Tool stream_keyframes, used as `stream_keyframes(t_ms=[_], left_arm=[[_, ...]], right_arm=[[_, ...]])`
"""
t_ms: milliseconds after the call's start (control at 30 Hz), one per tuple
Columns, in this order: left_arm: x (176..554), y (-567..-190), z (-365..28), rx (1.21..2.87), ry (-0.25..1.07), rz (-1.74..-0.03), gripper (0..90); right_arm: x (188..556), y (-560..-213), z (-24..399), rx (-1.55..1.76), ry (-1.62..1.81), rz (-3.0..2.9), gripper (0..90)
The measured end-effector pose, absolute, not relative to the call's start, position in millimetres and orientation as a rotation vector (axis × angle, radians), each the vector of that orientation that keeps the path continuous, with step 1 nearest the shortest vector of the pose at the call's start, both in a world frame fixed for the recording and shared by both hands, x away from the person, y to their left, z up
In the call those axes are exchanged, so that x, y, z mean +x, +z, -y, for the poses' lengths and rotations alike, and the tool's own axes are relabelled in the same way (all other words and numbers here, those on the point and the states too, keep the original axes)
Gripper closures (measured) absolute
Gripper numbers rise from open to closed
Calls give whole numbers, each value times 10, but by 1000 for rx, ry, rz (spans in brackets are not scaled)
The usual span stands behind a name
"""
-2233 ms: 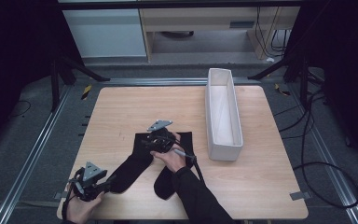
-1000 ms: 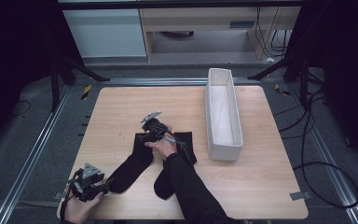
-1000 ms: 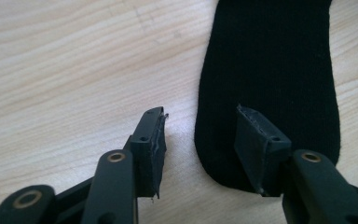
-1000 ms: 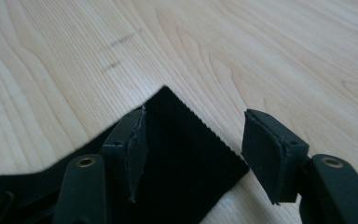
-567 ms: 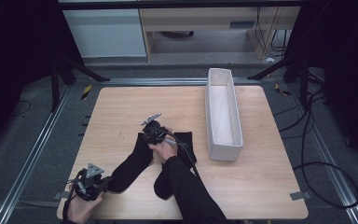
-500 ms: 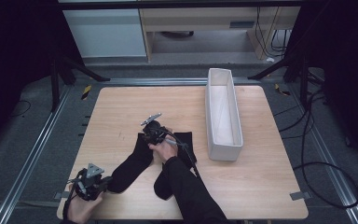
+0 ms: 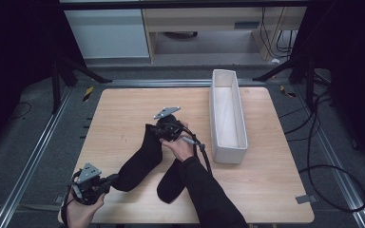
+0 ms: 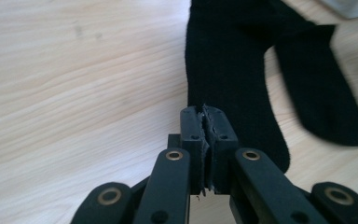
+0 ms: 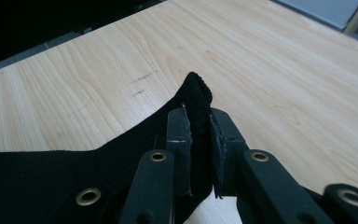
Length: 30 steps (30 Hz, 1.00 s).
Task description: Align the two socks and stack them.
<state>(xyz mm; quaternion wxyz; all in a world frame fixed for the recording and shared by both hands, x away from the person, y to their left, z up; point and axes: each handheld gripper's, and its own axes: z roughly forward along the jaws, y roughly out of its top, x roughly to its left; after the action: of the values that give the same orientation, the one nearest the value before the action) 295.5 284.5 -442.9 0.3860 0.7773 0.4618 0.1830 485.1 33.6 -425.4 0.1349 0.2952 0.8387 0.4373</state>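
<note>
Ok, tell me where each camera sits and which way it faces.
High view: above the person's side, looking forward and down on the table; forearms and both grippers show, left gripper, right gripper.
Left gripper view: rides the left gripper, looking along its jaws shut on one end of the black sock.
Right gripper view: rides the right gripper, jaws pinching the sock's other end.
Shared: all three show that sock on the wooden tabletop.

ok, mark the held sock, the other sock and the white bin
held sock (image 7: 140, 159), high view, mid-leg, between the two claws
other sock (image 7: 171, 183), high view, foot end, beside the forearm
white bin (image 7: 226, 154), high view, near end wall
</note>
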Motion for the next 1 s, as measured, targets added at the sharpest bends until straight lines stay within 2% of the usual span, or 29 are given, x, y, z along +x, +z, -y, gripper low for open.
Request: stream_keyframes(t_ms=[433,700,1000], left_arm=[[3063,-4333,-2131,2047,367,-1021,858],[3077,-4353,-1928,2075,349,-972,858],[3065,-4475,-1758,2100,289,-955,858]], right_arm=[[4691,-4139,304,912,1165,-2362,796],[4611,-4139,539,927,1089,-2344,794],[4577,-4236,588,932,1043,-2344,794]])
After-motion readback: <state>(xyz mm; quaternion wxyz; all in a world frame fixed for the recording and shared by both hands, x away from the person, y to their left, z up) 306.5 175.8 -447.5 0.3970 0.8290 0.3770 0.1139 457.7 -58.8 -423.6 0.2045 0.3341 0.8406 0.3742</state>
